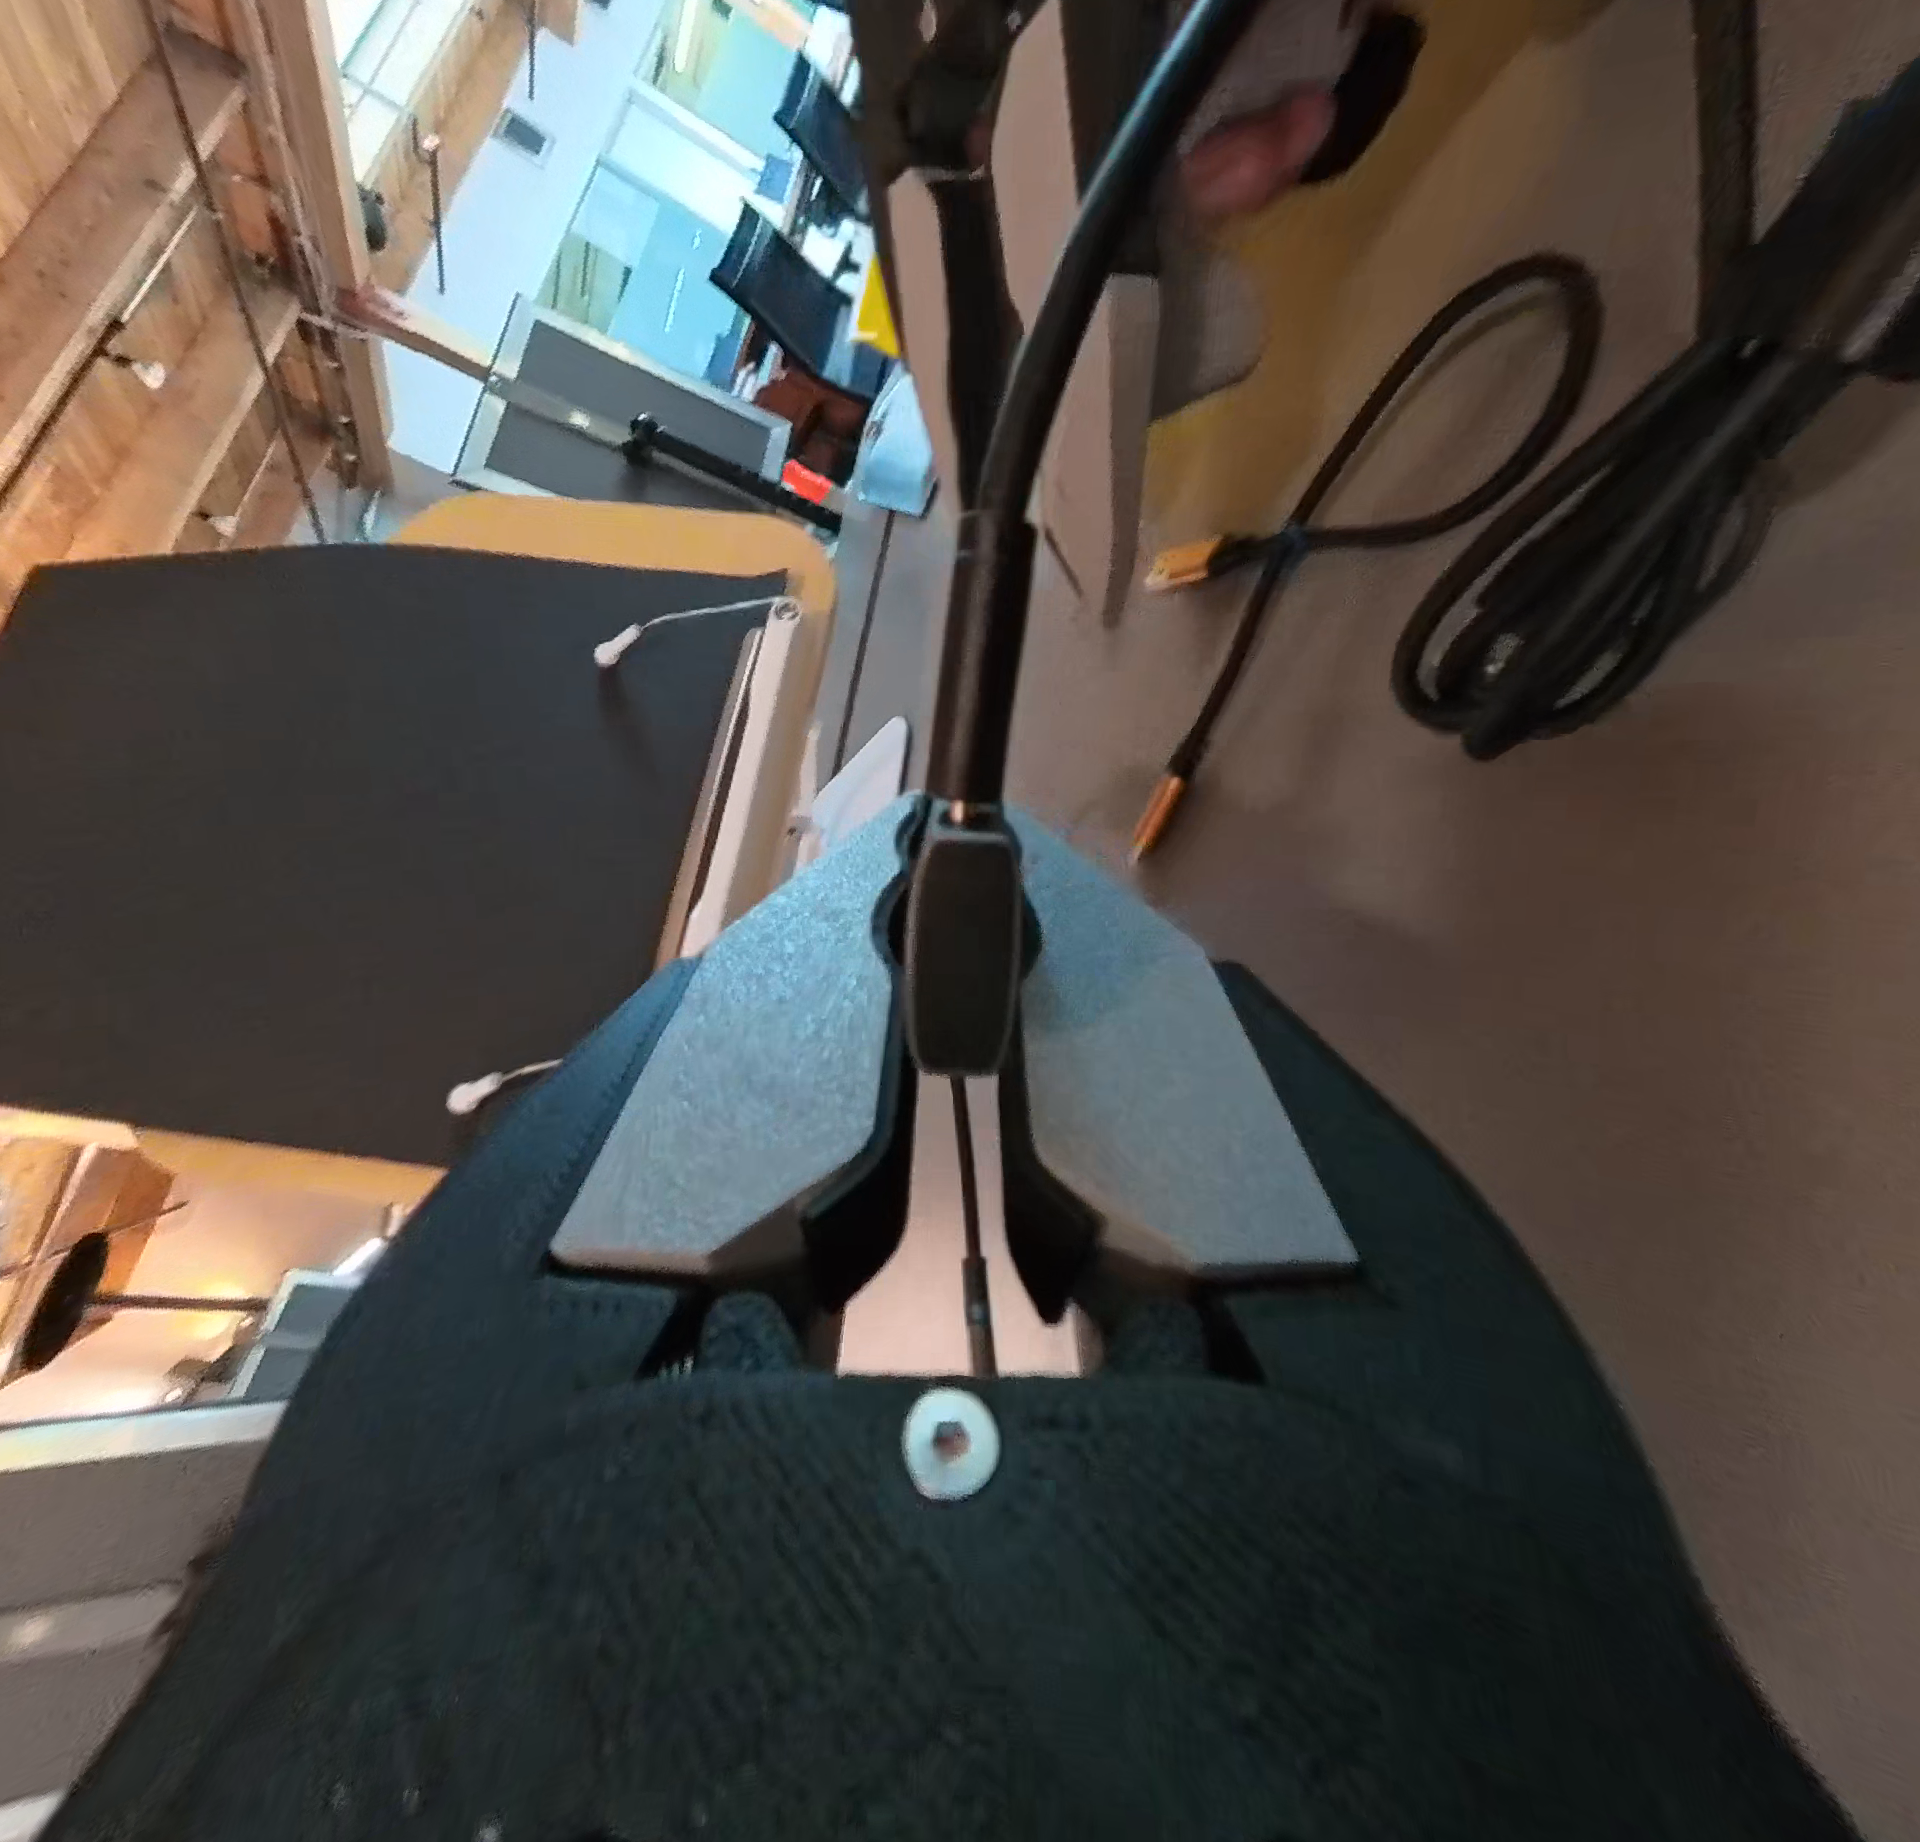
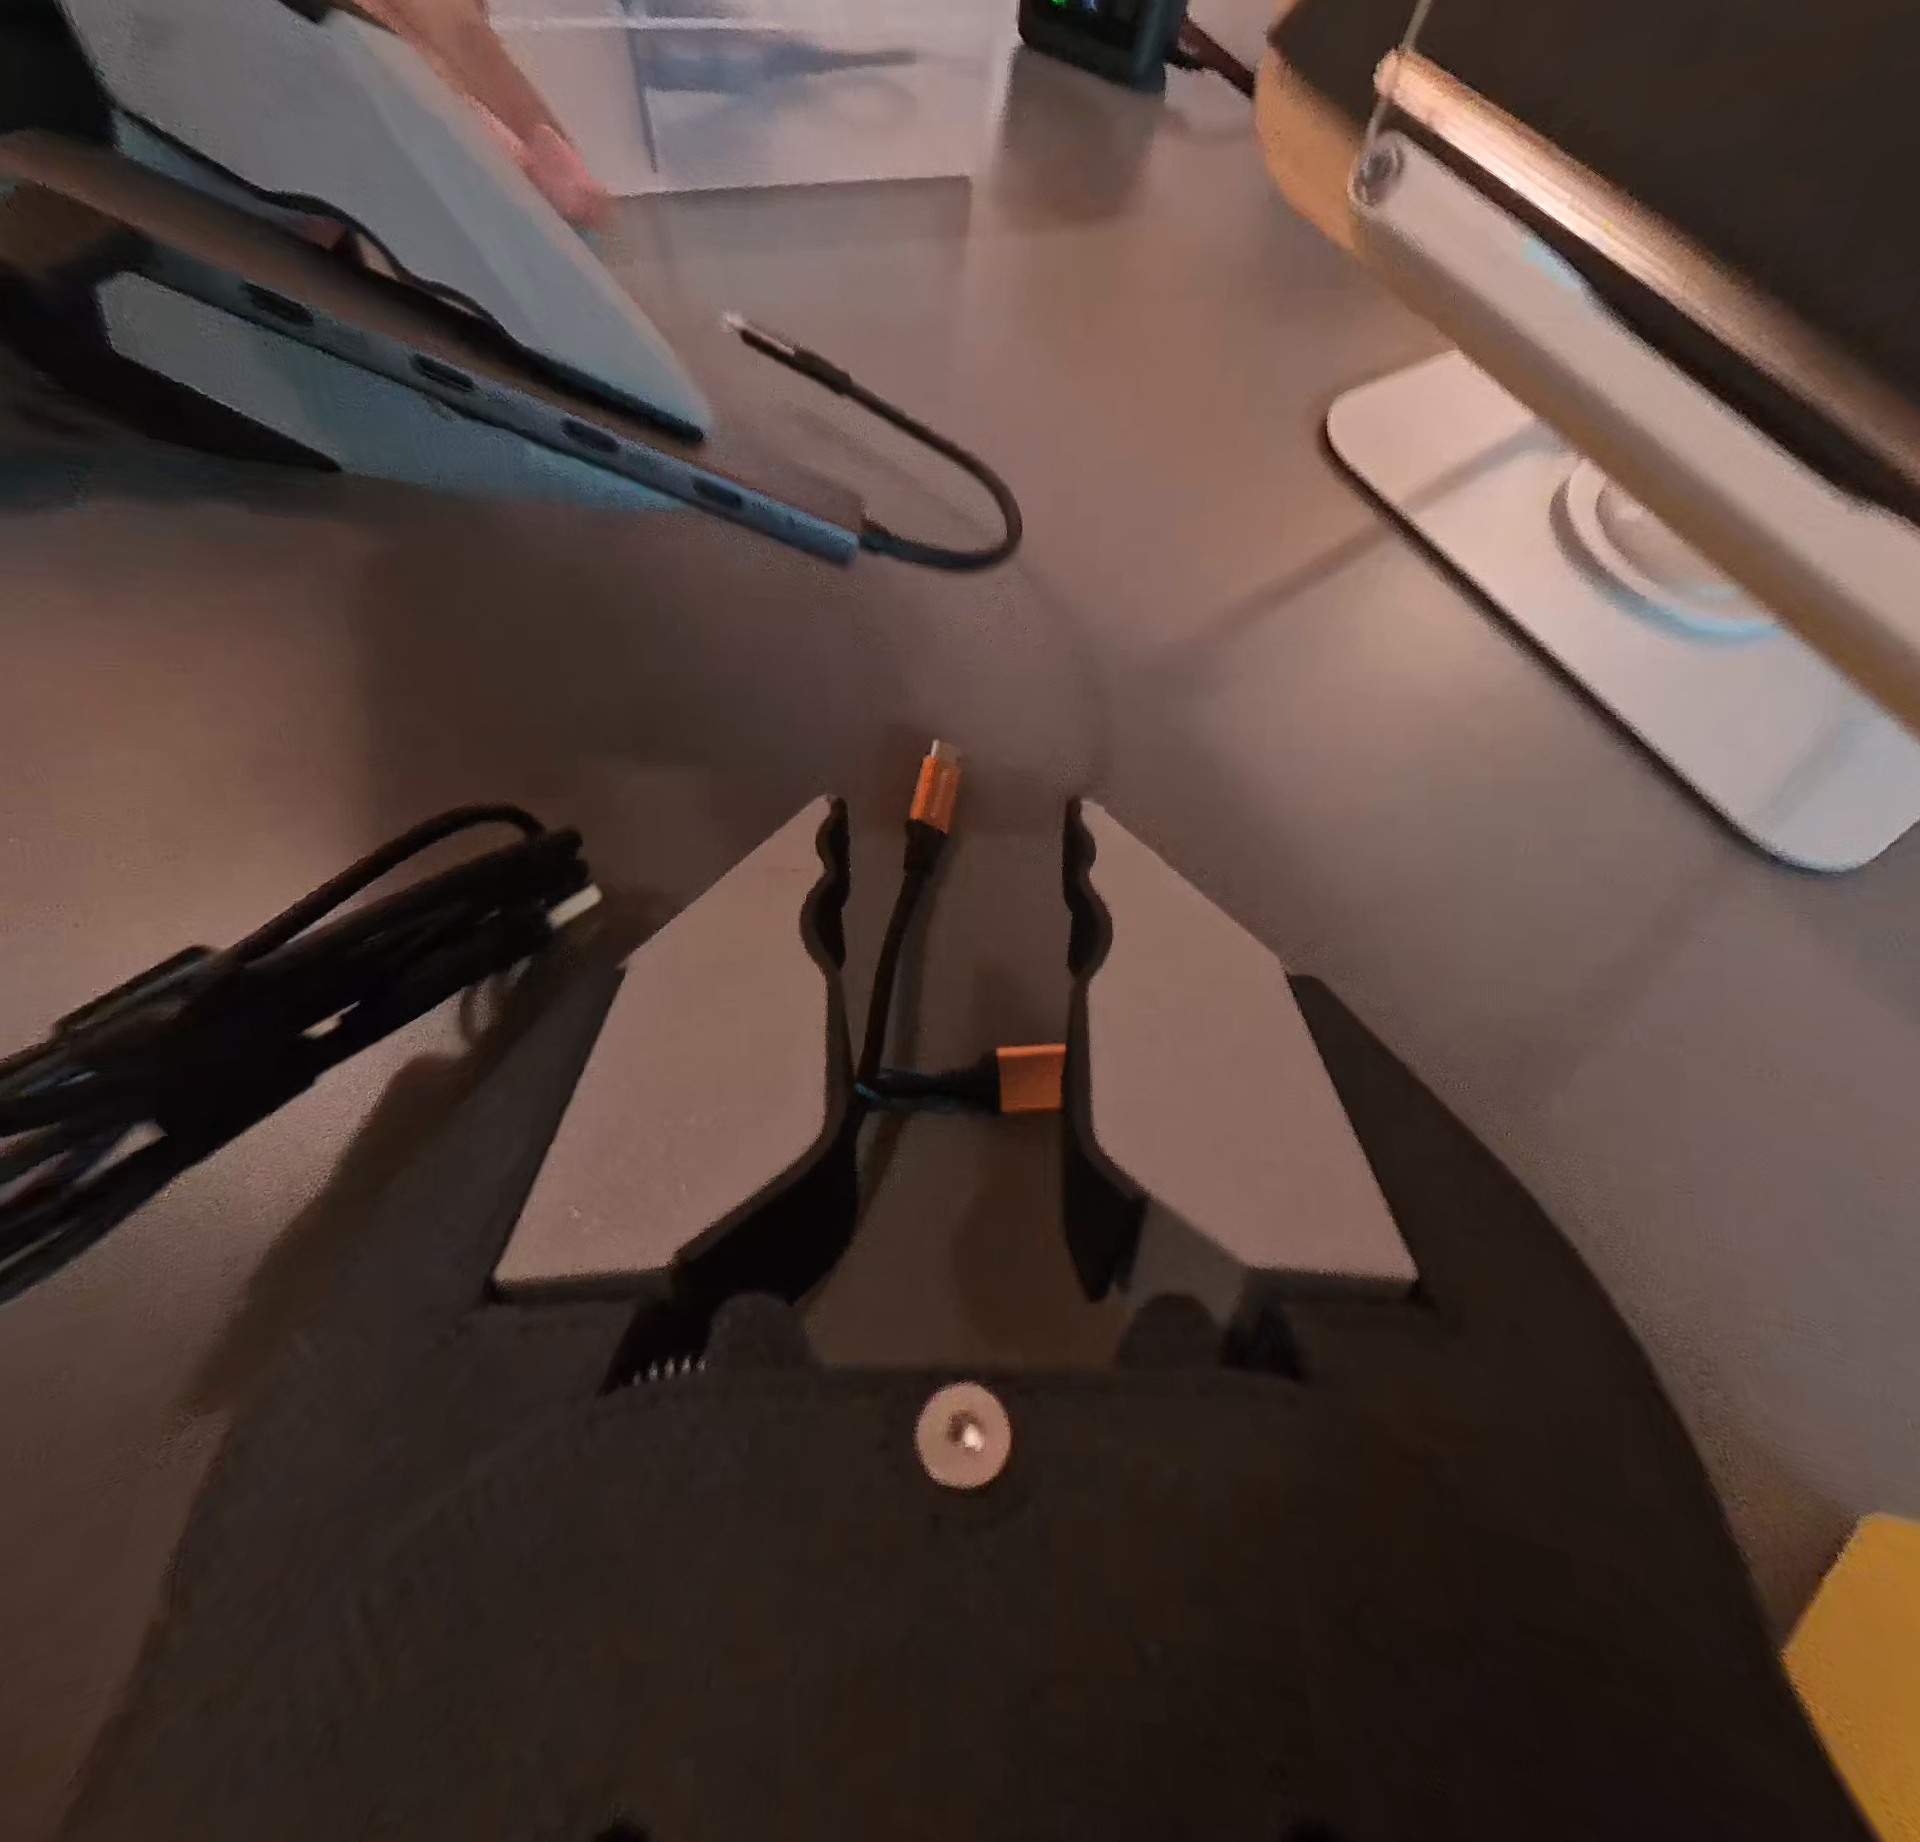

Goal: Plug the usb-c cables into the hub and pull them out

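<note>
The left tongs (image 1: 961,857) are closed on the hub (image 1: 961,961), a slim dark bar seen end-on in the left wrist view. The hub's own black lead (image 1: 1049,338) arcs upward from its far end. In the right wrist view the same hub (image 2: 468,379) appears as a long grey bar lifted clear of the desk (image 2: 1351,1117), its row of ports facing the camera and its short lead (image 2: 935,483) hanging free with the plug unconnected.

The right tongs (image 2: 951,816) are wide apart and hold nothing. They hover over the orange-tipped cable (image 2: 904,919) lying on the desk. One orange plug (image 2: 932,779) points forward just past the fingertips; a second orange plug (image 2: 1029,1075) lies crosswise between the fingers, close to the right finger. Contact with the cable cannot be confirmed, as the picture is blurred.

A bundle of black cables (image 2: 260,971) lies to the left of the right tongs, well apart from the hub. A monitor stand base (image 2: 1558,566) occupies the right of the desk.

Progress assessment: no cable is seen in any hub port, so the plugging stage appears not yet begun. Completed: hub picked up and presented. Remaining: grasp an orange plug, align it with a port, insert, then withdraw, and repeat for the other cables.
</note>
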`<control>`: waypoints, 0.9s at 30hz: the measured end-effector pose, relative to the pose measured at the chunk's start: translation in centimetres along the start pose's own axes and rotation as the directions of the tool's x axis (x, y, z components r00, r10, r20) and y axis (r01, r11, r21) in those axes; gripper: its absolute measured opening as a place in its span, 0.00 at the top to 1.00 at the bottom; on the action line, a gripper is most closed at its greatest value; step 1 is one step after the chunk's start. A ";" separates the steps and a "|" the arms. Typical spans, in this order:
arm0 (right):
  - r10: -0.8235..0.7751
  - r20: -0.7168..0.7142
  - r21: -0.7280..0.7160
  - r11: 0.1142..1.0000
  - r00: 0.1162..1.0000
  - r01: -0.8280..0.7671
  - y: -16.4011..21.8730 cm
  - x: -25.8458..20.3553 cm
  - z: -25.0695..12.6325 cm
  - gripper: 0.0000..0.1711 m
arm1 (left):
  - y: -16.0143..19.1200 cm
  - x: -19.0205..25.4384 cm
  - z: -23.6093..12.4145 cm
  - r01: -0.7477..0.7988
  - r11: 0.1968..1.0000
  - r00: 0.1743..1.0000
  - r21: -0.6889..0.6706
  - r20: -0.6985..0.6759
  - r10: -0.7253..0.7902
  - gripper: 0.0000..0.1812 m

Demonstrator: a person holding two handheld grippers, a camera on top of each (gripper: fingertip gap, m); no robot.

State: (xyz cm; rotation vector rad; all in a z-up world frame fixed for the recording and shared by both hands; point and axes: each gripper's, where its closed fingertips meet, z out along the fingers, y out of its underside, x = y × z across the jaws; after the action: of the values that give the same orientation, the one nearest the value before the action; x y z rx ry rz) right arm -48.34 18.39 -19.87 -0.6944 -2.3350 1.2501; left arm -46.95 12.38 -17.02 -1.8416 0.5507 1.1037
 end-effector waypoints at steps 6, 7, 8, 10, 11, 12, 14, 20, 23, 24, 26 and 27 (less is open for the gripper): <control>0.158 0.038 -0.071 0.985 0.987 -0.155 1.6 0.1 1.3 0.82 | 1.9 -0.1 -0.2 -0.097 0.994 0.993 -0.056 0.058 0.100 0.96; 0.163 0.025 -0.095 0.982 0.986 -0.160 2.1 0.2 1.7 0.82 | 2.0 0.1 -0.2 -0.104 0.993 0.993 -0.059 0.051 0.107 0.96; 0.164 0.009 -0.119 0.980 0.986 -0.162 2.5 0.3 2.0 0.81 | 2.1 0.3 -0.2 -0.110 0.992 0.993 -0.062 0.044 0.113 0.96; 0.164 -0.010 -0.157 0.974 0.986 -0.164 3.2 0.4 2.6 0.78 | 2.2 0.7 -0.1 -0.119 0.991 0.992 -0.064 0.031 0.121 0.96; 0.172 -0.017 -0.171 0.970 0.985 -0.172 3.4 0.3 2.9 0.76 | 2.1 0.7 -0.1 -0.119 0.991 0.992 -0.063 0.029 0.121 0.96; 0.187 -0.015 -0.182 0.966 0.982 -0.186 3.4 0.2 3.1 0.76 | 2.0 0.8 0.0 -0.116 0.991 0.993 -0.061 0.027 0.118 0.96; 0.218 0.008 -0.194 0.958 0.976 -0.212 3.3 -0.3 3.6 0.77 | 2.0 1.0 0.1 -0.112 0.992 0.993 -0.060 0.018 0.113 0.96; 0.226 -0.016 -0.228 0.948 0.974 -0.224 3.7 -0.1 4.5 0.92 | 1.7 1.3 0.3 -0.121 0.991 0.992 -0.062 0.014 0.122 0.96; 0.252 -0.006 -0.223 0.943 0.968 -0.247 3.6 -0.1 4.6 0.95 | 1.6 1.5 0.3 -0.120 0.991 0.993 -0.064 0.010 0.121 0.95; 0.249 0.005 -0.229 0.943 0.968 -0.242 3.6 -0.3 4.6 0.97 | 1.7 1.6 0.4 -0.122 0.990 0.992 -0.068 0.008 0.123 0.95; 0.217 0.004 -0.228 0.951 0.976 -0.210 3.5 -0.3 4.4 0.97 | 2.1 1.8 0.5 -0.127 0.988 0.992 -0.083 0.000 0.127 0.96; 0.195 -0.005 -0.211 0.958 0.981 -0.192 3.2 -0.2 4.2 0.97 | 2.4 1.8 0.6 -0.133 0.986 0.991 -0.098 0.001 0.133 0.96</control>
State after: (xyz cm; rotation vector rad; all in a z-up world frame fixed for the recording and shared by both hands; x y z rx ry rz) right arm -49.77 17.10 -24.80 -1.0082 -2.4853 1.0969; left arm -48.05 11.83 -19.77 -1.9063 0.6329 1.2453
